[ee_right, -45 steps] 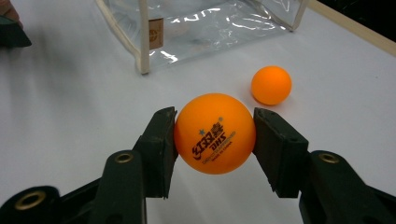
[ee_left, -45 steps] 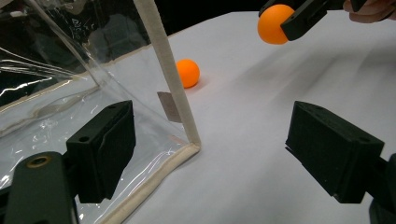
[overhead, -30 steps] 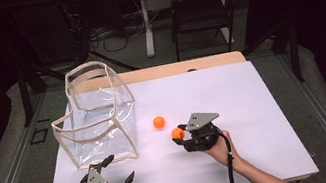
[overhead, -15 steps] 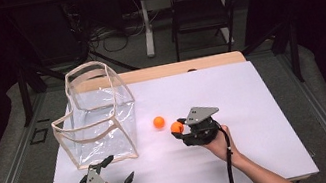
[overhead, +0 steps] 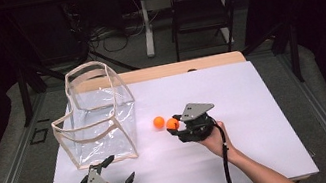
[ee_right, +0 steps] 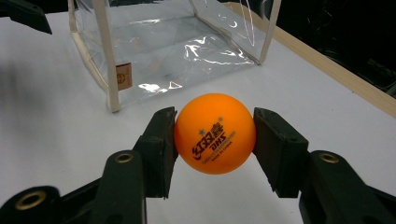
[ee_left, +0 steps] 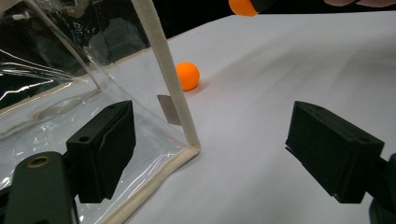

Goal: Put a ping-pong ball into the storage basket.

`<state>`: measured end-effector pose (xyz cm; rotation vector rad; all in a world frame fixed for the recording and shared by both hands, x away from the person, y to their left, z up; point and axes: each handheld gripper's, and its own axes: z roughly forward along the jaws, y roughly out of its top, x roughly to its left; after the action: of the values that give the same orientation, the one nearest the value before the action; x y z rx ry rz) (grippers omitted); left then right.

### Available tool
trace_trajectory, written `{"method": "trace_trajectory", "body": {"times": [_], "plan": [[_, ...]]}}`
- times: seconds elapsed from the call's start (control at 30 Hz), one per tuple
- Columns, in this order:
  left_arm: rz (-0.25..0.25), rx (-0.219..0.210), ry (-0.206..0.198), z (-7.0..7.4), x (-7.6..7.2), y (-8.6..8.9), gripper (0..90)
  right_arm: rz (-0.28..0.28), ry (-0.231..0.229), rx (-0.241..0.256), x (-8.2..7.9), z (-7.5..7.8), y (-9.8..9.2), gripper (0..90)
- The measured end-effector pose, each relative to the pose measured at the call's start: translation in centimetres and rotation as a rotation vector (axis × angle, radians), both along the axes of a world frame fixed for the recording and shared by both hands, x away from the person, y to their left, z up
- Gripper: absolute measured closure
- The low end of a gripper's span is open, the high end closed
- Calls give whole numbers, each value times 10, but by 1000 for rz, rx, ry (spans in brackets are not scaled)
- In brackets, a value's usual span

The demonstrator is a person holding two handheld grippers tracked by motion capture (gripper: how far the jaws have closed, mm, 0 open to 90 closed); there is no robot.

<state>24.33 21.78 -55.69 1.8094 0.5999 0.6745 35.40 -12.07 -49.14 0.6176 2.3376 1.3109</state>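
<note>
The right gripper (ee_right: 215, 135) has its jaws clamped on an orange ball (ee_right: 215, 133), carrying it; next it must rise over the clear bag (ee_right: 173, 42) ahead. The left gripper (ee_left: 210, 144) gapes empty.

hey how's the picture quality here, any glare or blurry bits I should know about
High view: evenly lit white table, dark surroundings, soft overall. Right gripper view: held orange ball sharp, its print readable; white glare patches on the clear bag. Left gripper view: near jaws slightly soft, creases in the bag's plastic shine, loose orange ball casts a faint shadow.
</note>
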Motion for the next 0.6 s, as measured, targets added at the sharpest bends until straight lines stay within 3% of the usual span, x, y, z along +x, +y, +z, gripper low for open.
{"method": "trace_trajectory", "body": {"times": [0.6], "plan": [[-6,3,-2,-1,0,-1,156,18,-15,-5,9,12,14,506]]}}
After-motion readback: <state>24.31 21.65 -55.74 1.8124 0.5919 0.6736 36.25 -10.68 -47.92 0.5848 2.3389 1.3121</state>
